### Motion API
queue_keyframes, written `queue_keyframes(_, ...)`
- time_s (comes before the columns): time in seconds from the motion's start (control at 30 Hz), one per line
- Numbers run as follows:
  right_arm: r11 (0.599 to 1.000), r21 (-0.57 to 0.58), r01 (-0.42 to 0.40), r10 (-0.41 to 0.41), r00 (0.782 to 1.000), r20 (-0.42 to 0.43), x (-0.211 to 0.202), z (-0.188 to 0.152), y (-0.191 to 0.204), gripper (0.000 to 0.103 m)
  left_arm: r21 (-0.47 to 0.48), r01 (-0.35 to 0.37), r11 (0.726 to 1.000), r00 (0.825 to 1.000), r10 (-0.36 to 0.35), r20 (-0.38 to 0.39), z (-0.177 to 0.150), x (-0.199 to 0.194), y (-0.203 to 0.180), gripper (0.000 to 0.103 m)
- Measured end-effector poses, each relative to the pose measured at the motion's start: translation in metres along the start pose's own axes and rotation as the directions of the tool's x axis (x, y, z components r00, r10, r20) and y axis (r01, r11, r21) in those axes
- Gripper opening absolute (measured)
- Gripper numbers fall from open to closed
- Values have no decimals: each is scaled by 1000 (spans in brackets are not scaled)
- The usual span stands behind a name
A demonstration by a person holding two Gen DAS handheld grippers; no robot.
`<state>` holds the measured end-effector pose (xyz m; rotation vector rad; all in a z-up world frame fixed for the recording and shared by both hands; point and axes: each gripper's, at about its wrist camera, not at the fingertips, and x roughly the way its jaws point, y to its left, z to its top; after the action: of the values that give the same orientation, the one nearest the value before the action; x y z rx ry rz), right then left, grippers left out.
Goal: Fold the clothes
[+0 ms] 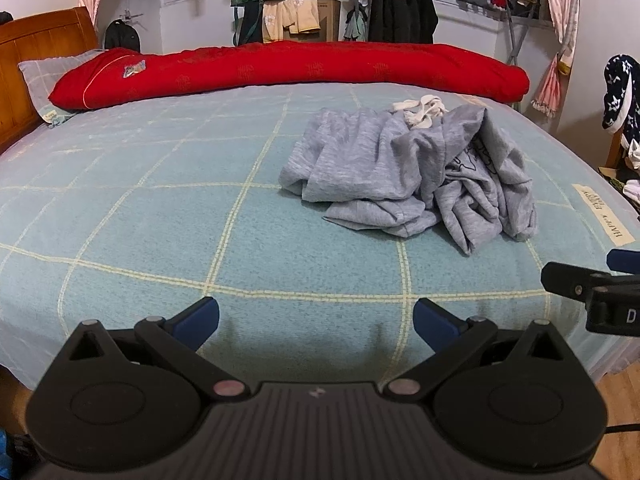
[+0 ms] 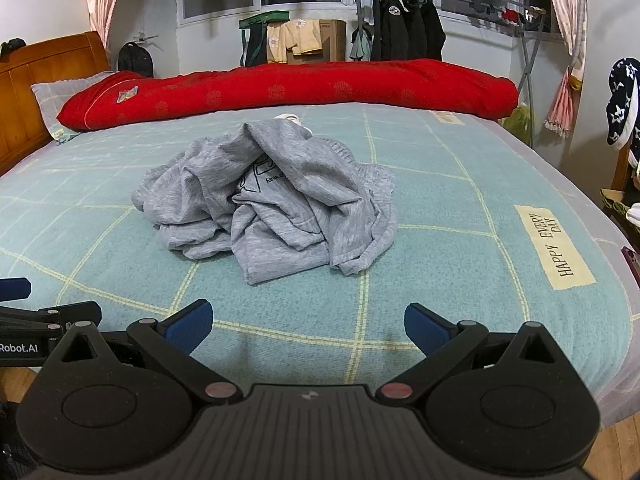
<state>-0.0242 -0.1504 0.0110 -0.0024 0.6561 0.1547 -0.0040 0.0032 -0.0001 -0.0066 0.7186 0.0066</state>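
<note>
On the bed (image 2: 120, 272), only the right view shows the full "HAPPY EVERY DAY" label (image 2: 554, 247). Crumpled grey sweatshirt (image 2: 272, 200) lies ahead of both wide-open, empty grippers: left gripper (image 1: 316, 322), right gripper (image 2: 308, 322).

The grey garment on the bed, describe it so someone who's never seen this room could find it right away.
Start at the bed with its pale blue checked cover and the long red quilt rolled along its far side. In front of the quilt lies the crumpled grey garment, the only loose heap on the cover, with a black line print among its folds.
</note>
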Motion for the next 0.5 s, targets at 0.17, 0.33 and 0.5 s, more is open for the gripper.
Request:
queue_keyframes(0.17,1000,-3,0,0,1000,3,-1,0,0,103,-7,-2,1000,1000,2,4,-1,-1,1,102)
queue_keyframes(0.33,1000,-4,-1,1,1000,1,0,0,0,103,-9,-3,1000,1000,3,2,-1,0,2,102)
queue_keyframes(0.5,1000,-10,-4,4,1000,2,0,0,1,103,-12,-5,1000,1000,5,6,0,-1,3,102)
